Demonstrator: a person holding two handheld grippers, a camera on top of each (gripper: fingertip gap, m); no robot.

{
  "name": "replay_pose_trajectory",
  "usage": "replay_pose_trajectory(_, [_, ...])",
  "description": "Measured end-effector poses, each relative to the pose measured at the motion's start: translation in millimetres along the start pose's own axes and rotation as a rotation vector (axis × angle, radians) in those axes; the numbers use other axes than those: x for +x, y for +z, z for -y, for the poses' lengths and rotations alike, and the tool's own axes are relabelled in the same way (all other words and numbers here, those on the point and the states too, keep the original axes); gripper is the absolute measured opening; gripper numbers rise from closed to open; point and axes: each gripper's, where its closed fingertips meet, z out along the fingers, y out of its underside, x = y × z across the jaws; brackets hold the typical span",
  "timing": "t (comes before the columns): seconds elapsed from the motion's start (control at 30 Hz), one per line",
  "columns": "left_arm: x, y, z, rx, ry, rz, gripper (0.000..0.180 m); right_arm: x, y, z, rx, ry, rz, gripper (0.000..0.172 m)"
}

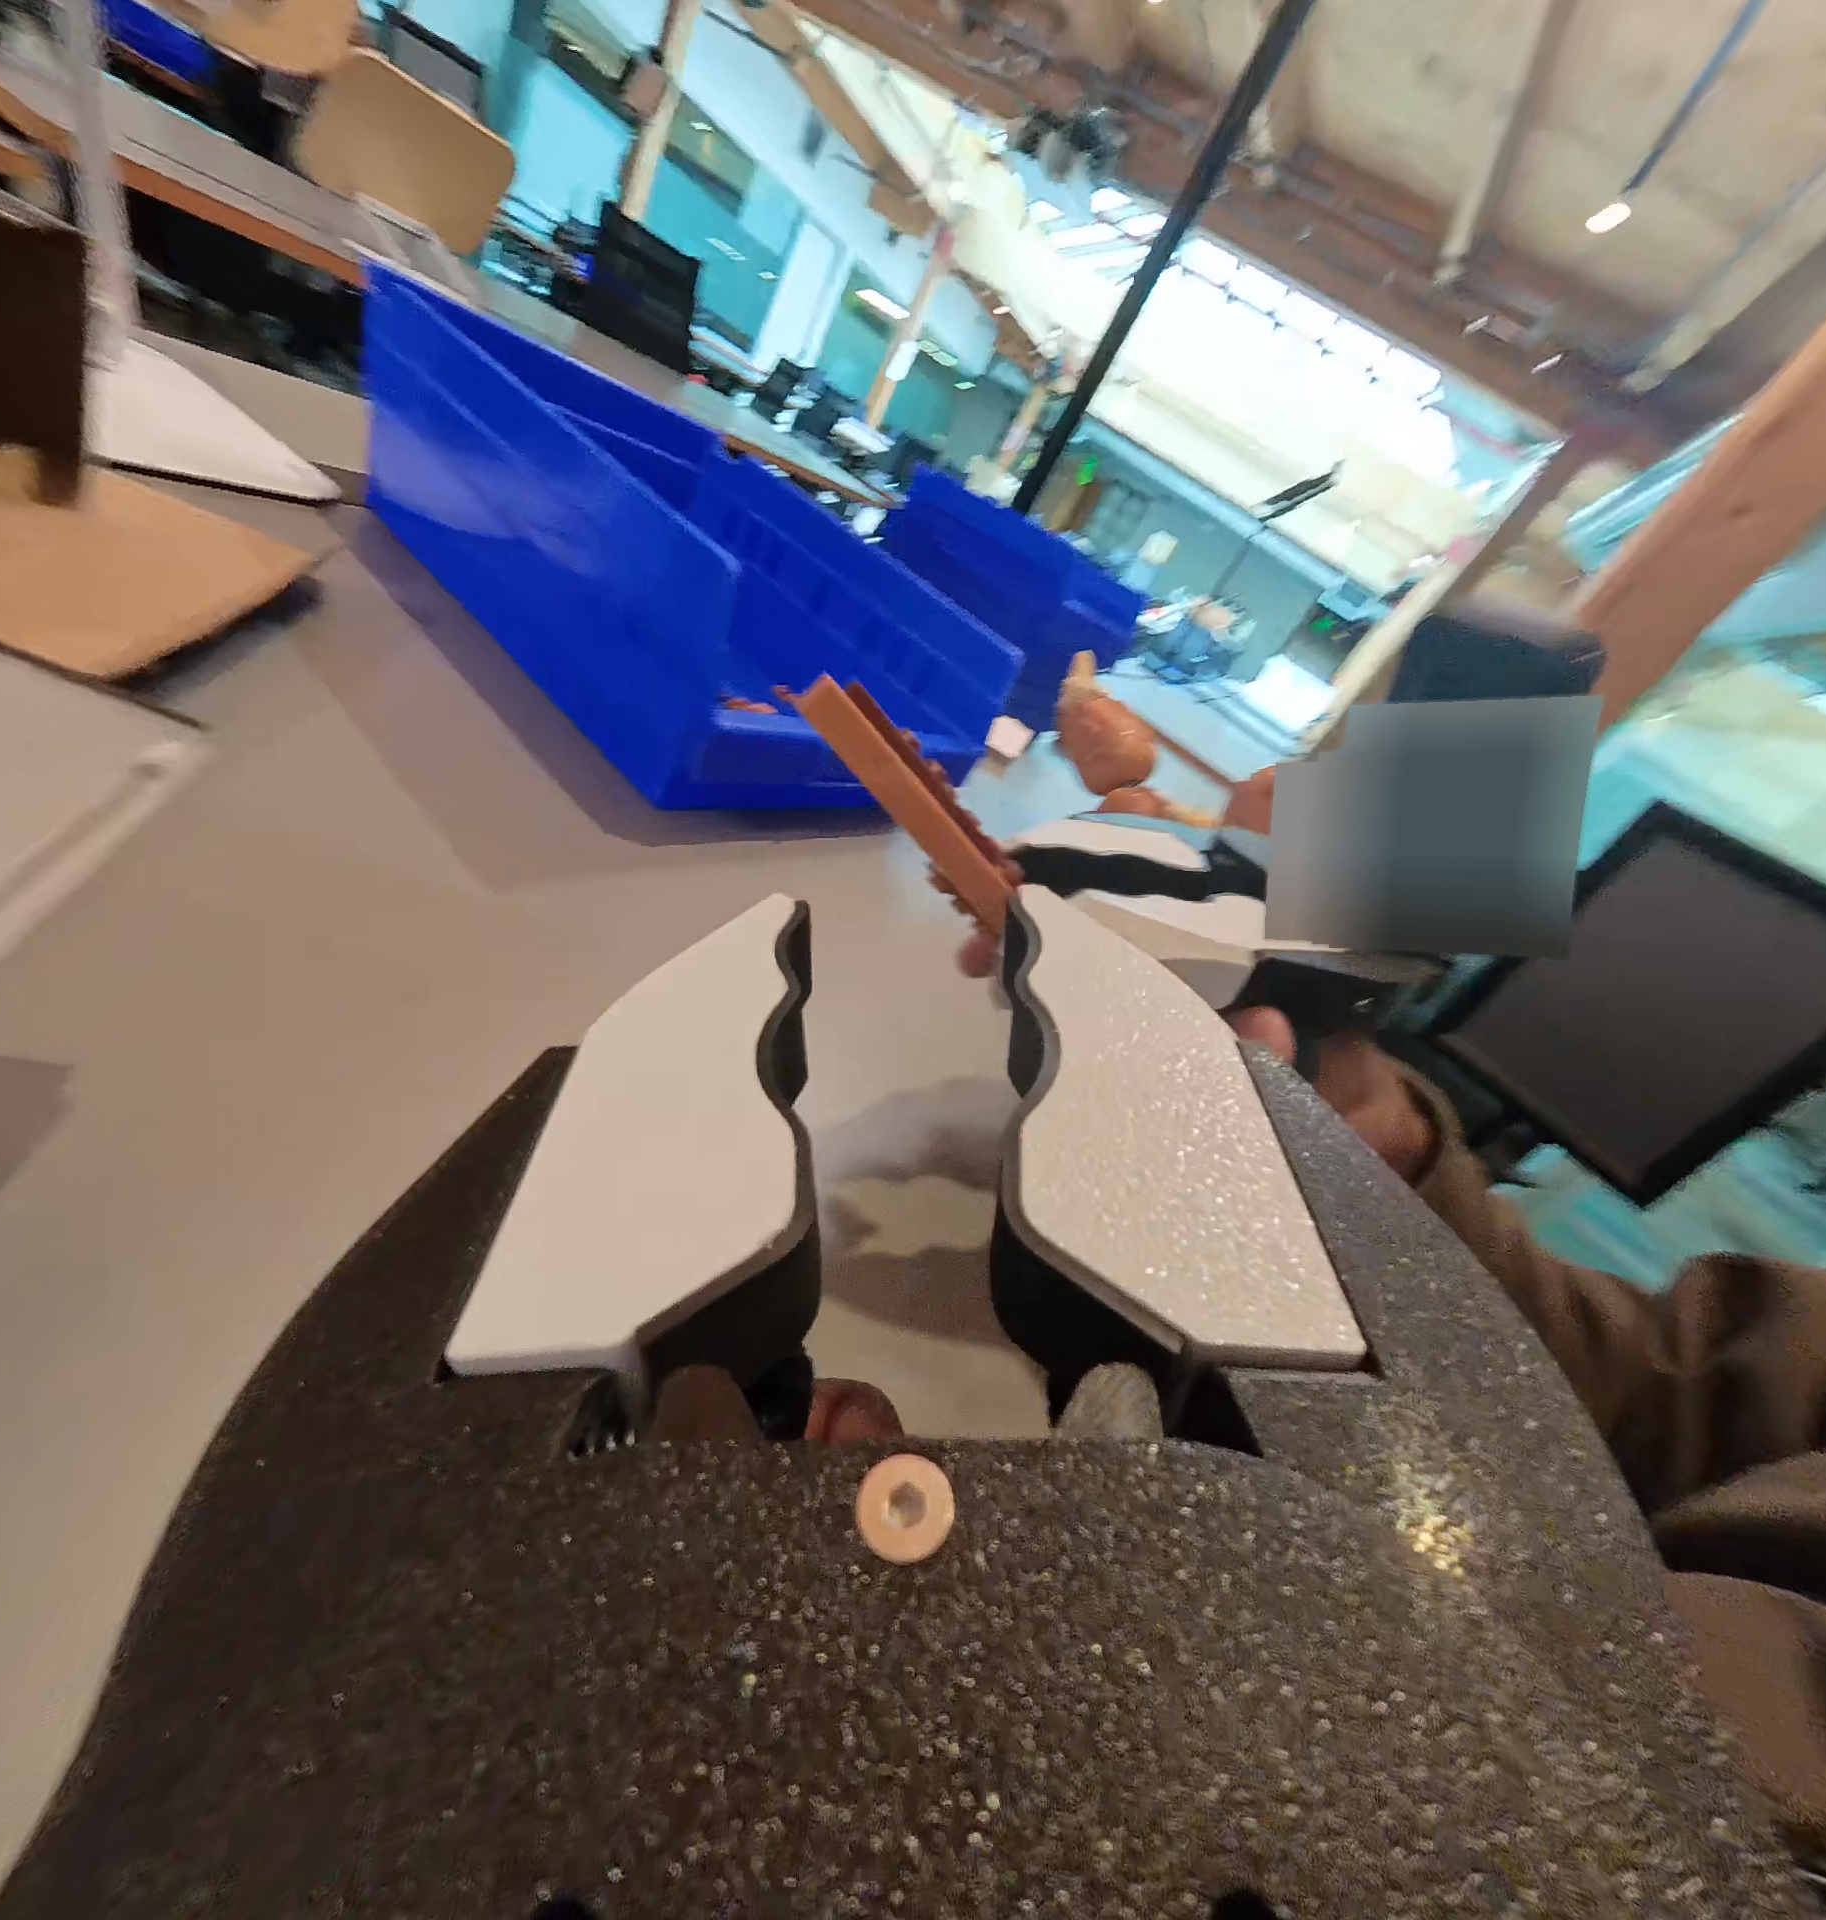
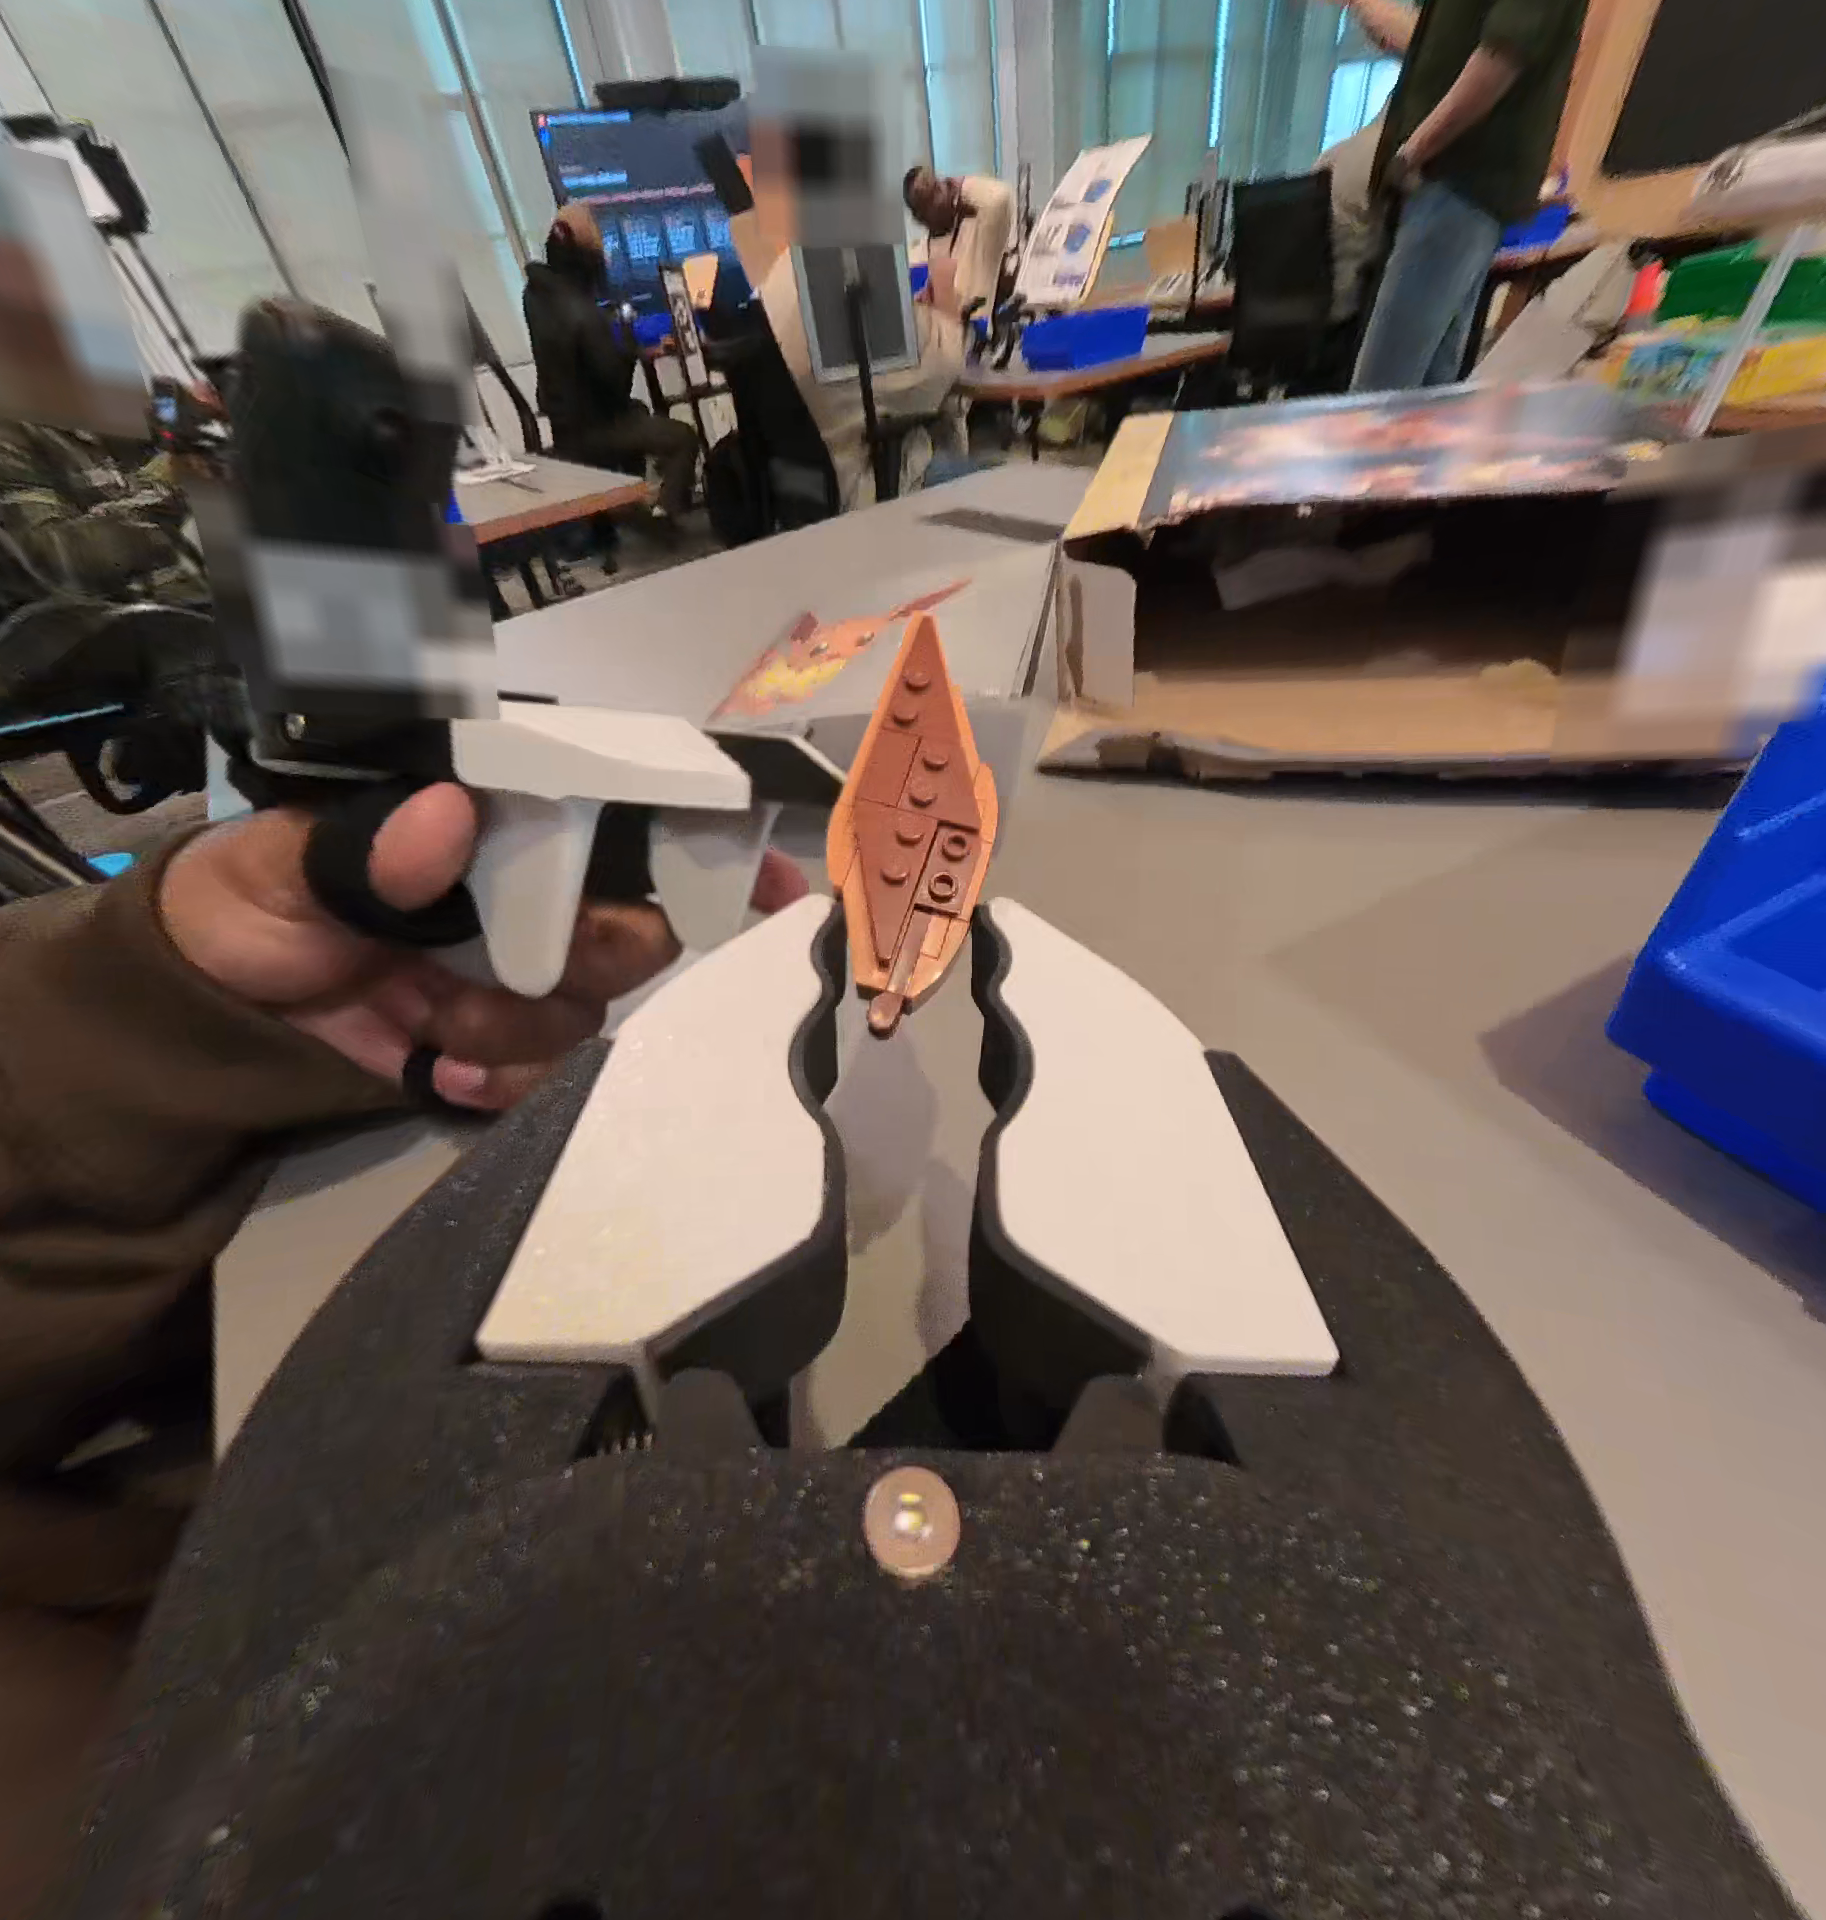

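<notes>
Brown-and-orange leaf-shaped toy-brick assembly (image 2: 914, 821) upright above grey table (image 2: 1304, 935), pinched at its lower end by right gripper (image 2: 909, 920). Left gripper (image 1: 907, 920) spread, nothing between its fingers, assembly just past its fingertip at 1 o'clock. Blue plastic bins (image 1: 576, 540) at 11 o'clock.

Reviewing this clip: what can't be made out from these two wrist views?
- Brown brick piece between the right gripper: whether both jaws press it; the left wrist view shows it edge-on only.
- Left gripper: its far body is mosaic-covered in the right wrist view.
- Blue bin: contents hidden by walls and motion blur.
</notes>
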Motion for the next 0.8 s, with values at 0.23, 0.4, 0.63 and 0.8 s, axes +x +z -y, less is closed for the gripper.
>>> replay_pose_trajectory(0.23, [26, 16, -6, 0.014, -0.024, -0.109, 0.028, -24, 7, 3, 0.022, -0.223, -0.008, 0.022])
replay_pose_trajectory(0.4, [21, 5, 5, 0.062, 0.057, -0.06, 0.019, -40, 9, -12, -0.054, -0.373, 0.068, 0.038])
replay_pose_trajectory(0.63, [30, 14, -20, -0.111, 0.304, -0.014, 0.019, -26, -22, 13, 0.07, -0.239, 0.167, 0.035])
replay_pose_trajectory(0.8, [36, 23, -50, -0.276, 0.536, 0.0, 0.019, -24, -37, 33, 0.183, 0.007, 0.3, 0.03])
